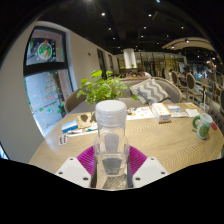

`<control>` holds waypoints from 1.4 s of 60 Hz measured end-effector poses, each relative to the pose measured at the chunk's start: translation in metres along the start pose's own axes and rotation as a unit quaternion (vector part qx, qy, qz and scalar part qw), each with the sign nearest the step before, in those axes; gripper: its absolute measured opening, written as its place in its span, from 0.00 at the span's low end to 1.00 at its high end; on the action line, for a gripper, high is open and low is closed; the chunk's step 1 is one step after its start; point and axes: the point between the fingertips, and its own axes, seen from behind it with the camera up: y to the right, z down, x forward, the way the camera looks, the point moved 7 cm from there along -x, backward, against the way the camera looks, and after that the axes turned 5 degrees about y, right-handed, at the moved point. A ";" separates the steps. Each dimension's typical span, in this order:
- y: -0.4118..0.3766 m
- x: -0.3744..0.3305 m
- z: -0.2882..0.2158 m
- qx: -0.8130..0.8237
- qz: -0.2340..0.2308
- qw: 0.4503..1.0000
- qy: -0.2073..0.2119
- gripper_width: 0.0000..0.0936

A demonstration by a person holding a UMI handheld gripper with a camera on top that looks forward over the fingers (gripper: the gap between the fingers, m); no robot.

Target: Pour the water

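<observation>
wooden table (160, 140) | tongs (112, 160) clamp bottle (111, 135) | plant (103, 88) beyond

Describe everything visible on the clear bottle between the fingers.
The clear plastic bottle with a white screw cap stands upright between the gripper's pink-padded fingers, which look pressed against its lower body on both sides. Its wall is transparent and ribbed; any water level is hard to tell. Beyond it lies a light wooden table.

This looks like a big living room in a home. A sofa (150, 90) with striped pillows sits behind a wooden table (175, 140). A green plant (103, 87) stands there, and small round lights shine in the ceiling.
</observation>
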 end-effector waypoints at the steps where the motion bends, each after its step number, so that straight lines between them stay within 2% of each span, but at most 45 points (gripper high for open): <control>1: 0.002 -0.002 -0.008 0.012 -0.003 1.000 0.001 0.44; 14: 0.055 -0.017 -0.107 0.243 -0.056 0.968 0.038 0.43; 26: 0.154 -0.018 -0.167 0.493 -0.122 0.860 0.059 0.43; 34: 0.232 0.000 -0.169 0.620 -0.142 0.769 0.066 0.44; 45: 0.312 0.006 -0.145 0.764 -0.160 0.623 0.061 0.44; 47: 0.320 0.023 -0.139 0.780 -0.154 0.603 0.060 0.43; 51: 0.335 0.013 -0.131 0.803 -0.161 0.572 0.051 0.43; 56: 0.335 0.033 -0.118 0.801 -0.157 0.577 0.032 0.43; 62: 0.335 0.023 -0.114 0.800 -0.162 0.577 0.016 0.43; 66: 0.333 0.029 -0.123 0.786 -0.164 0.596 0.007 0.43; 72: 0.339 -0.001 -0.126 0.707 -0.160 0.688 -0.006 0.43; 74: 0.337 0.016 -0.139 0.668 -0.153 0.728 -0.007 0.43; 81: 0.375 -0.020 -0.168 0.495 -0.128 0.859 0.023 0.44; 84: 0.382 -0.012 -0.183 0.415 -0.099 0.903 0.041 0.44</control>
